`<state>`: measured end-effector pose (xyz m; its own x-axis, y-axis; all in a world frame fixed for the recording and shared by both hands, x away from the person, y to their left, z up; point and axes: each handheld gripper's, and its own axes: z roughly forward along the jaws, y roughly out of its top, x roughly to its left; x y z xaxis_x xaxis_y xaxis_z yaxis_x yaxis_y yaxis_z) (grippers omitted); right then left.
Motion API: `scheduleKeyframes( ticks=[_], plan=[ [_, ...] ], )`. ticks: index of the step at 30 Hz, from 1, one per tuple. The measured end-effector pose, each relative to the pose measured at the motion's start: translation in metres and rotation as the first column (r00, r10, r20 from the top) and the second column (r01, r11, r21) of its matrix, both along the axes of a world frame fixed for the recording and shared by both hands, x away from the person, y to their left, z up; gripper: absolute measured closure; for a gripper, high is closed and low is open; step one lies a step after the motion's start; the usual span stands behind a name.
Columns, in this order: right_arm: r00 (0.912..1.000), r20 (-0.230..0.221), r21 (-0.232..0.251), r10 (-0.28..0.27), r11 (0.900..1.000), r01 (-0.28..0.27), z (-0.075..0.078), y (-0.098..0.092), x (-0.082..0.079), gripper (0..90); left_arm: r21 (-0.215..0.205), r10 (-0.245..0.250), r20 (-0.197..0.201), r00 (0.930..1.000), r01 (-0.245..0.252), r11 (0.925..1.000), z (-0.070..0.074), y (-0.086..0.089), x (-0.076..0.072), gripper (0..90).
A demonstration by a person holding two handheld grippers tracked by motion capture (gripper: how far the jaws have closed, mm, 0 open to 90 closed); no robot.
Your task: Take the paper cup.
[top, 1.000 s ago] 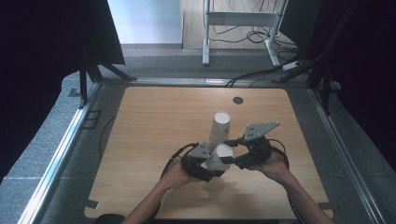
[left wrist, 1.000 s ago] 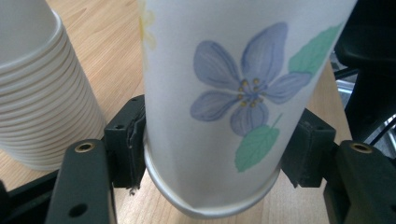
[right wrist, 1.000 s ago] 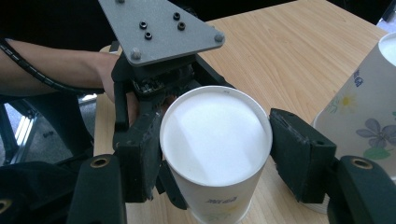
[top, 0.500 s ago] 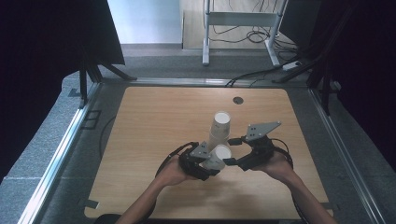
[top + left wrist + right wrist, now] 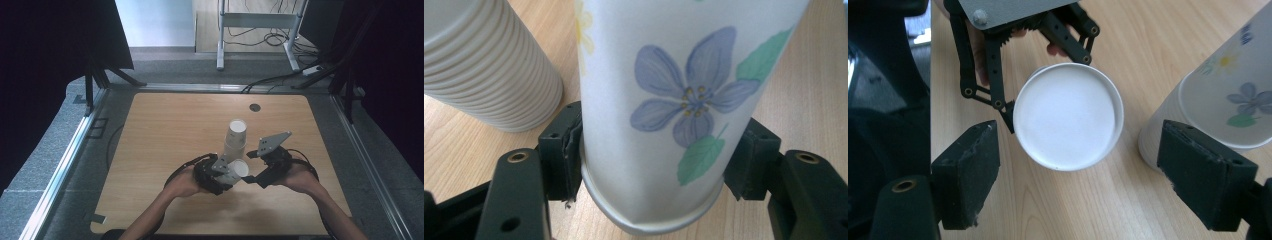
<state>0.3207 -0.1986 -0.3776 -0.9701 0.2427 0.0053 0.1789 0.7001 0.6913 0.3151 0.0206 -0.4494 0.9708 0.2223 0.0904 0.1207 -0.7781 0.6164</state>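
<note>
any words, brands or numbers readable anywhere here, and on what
None can be read.
Paper cup in the left gripper: a printed blue flower with green leaves, no lettering.
Cup stack: small blue marks near the flower print, too blurred to read.
Grey plate on the right gripper: blank.

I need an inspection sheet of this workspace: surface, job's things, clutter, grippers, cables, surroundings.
Surface: wooden table, with a small dark round spot near the far edge.
Job's things: a single flowered paper cup clamped in the left gripper, bottom toward the right gripper; a stack of cups upright just behind.
Clutter: nothing seen.
Grippers: left gripper shut on the single cup; right gripper has just been opening, pads apart on either side of the cup's white bottom, not touching it.
Cables: black cables loop from each gripper on the table; more lie on the floor beyond.
Surroundings: grey carpet, black curtains, metal stand legs.
</note>
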Motion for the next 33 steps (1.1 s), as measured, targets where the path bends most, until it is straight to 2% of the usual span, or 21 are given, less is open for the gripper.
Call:
scheduleKeyframes(
  ticks=[6, 13, 17, 33],
  plan=[
    [0.9998, 0.004, -0.076, 0.022, 0.997, -0.022, -0.006, 0.009, 0.000, 17.3, 0.041, -0.007, 0.004, 1.0000, 0.007, 0.9991, 0.000, -0.006, 0.000, 34.9],
    [0.9986, 0.005, -0.149, 0.052, 0.987, -0.051, -0.014, 0.020, 0.000, 18.8, 0.081, -0.017, 0.005, 0.9998, 0.016, 0.9966, -0.001, -0.012, -0.002, 34.9],
    [0.9983, -0.003, -0.163, 0.059, 0.985, -0.059, -0.018, 0.024, 0.000, 20.2, 0.101, -0.030, 0.009, 0.9995, 0.029, 0.9945, -0.001, -0.015, -0.002, 34.9],
    [0.9977, -0.014, -0.174, 0.066, 0.983, -0.067, -0.027, 0.027, 0.001, 27.3, 0.087, -0.046, 0.004, 0.9989, 0.046, 0.9951, 0.000, -0.020, -0.004, 34.7]
  ],
)
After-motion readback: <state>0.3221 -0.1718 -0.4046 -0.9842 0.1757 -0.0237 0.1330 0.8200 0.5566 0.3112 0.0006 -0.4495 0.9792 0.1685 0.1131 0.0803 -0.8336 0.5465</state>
